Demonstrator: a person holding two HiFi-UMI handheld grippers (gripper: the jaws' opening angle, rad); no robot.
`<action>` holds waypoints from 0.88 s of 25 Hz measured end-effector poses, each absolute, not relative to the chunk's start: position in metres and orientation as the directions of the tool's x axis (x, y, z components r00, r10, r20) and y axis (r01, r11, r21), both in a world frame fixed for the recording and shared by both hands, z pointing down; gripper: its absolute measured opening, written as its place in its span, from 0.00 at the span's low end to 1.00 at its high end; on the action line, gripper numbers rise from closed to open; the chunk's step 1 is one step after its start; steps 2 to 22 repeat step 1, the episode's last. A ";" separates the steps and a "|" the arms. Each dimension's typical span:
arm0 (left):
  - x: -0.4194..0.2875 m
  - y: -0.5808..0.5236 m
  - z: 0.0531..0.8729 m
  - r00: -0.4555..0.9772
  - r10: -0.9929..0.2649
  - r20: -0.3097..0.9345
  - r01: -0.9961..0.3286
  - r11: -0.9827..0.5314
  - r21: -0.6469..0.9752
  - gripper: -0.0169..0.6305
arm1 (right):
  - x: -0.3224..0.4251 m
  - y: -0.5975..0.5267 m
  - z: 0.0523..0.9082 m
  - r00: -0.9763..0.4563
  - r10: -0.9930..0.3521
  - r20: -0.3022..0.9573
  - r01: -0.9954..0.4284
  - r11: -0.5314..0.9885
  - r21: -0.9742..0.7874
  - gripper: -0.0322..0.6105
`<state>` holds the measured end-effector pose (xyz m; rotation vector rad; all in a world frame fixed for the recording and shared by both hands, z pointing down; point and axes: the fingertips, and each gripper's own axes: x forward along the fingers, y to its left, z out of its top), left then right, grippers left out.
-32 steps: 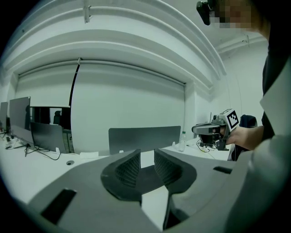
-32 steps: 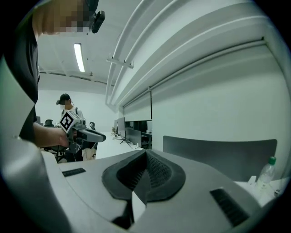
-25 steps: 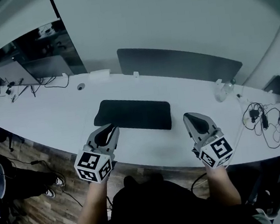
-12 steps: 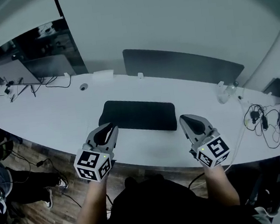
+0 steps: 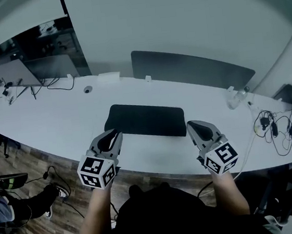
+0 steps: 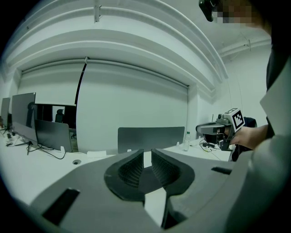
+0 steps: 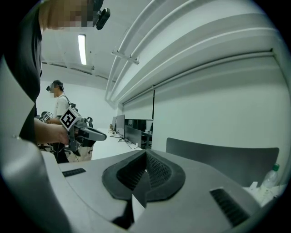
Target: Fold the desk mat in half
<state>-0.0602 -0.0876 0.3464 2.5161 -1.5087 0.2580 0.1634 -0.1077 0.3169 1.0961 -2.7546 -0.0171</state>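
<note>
Holding both grippers out level over the near edge of the long white desk (image 5: 58, 124), one in each hand, forearms tucked close to the body. The left gripper (image 5: 111, 136) has its jaws a sliver apart with nothing in the gap, and the right gripper (image 5: 195, 126) has its jaws pressed together, empty. The dark rectangular desk mat (image 5: 146, 120) lies flat just ahead of and between the two sets of jaws. Its near left corner is right by the left tips, and only bare desk top shows between it and the right tips. Past the mat stands a grey divider panel (image 5: 190, 69). A clear bottle (image 5: 233, 97) and tangled black cables (image 5: 272, 125) sit out beyond the right jaws, and monitors (image 5: 25, 72) sit far off past the left ones.
</note>
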 end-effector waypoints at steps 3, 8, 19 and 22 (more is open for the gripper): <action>-0.061 -0.088 0.348 0.466 -0.849 0.251 -0.884 -0.462 0.079 0.11 | 0.162 -0.109 0.317 -0.713 -0.682 0.161 -0.681 0.729 0.074 0.05; -0.061 -0.088 0.348 0.466 -0.849 0.251 -0.884 -0.462 0.079 0.11 | 0.162 -0.109 0.317 -0.713 -0.682 0.161 -0.681 0.729 0.074 0.05; -0.061 -0.088 0.348 0.466 -0.849 0.251 -0.884 -0.462 0.079 0.11 | 0.162 -0.109 0.317 -0.713 -0.682 0.161 -0.681 0.729 0.074 0.05; -0.061 -0.088 0.348 0.466 -0.849 0.251 -0.884 -0.462 0.079 0.11 | 0.162 -0.109 0.317 -0.713 -0.682 0.161 -0.681 0.729 0.074 0.05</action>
